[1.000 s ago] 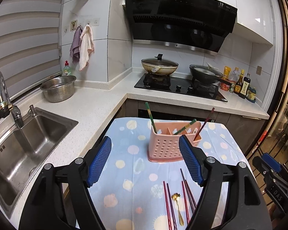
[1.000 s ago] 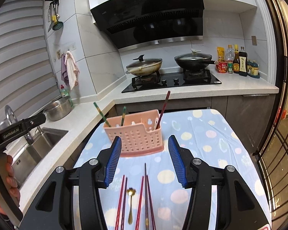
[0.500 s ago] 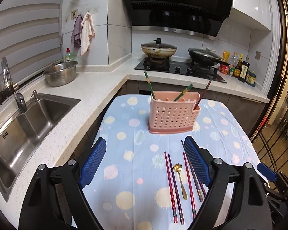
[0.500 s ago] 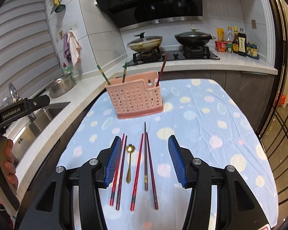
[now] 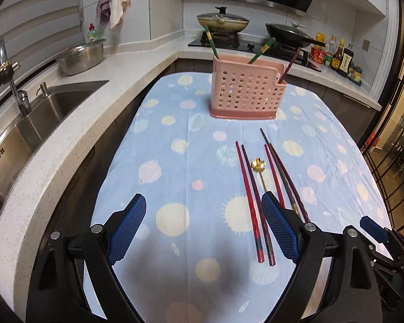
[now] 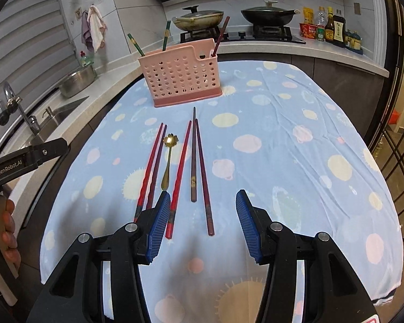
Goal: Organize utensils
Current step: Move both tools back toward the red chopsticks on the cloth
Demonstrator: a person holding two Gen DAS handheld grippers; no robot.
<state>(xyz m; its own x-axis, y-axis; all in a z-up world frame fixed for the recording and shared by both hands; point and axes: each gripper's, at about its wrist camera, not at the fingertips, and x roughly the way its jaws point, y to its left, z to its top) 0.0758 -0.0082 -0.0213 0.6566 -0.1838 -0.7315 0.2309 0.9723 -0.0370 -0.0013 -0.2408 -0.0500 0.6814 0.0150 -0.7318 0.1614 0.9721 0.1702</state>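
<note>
Chopsticks (image 6: 200, 172) lie before pink holder (image 6: 181, 74); both jaws apart, left just widened, empty; pinch one stick mid-length.

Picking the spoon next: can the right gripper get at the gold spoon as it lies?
Probably yes, but tightly. The right gripper is open and empty, nothing covers the gold spoon, yet red chopsticks lie close on both sides, so a grab may catch one.

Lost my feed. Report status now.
Left gripper open, jaws just widened, nothing between. Right gripper open, empty, over chopsticks. Gold spoon beside them. Path to pink holder clear.
</note>
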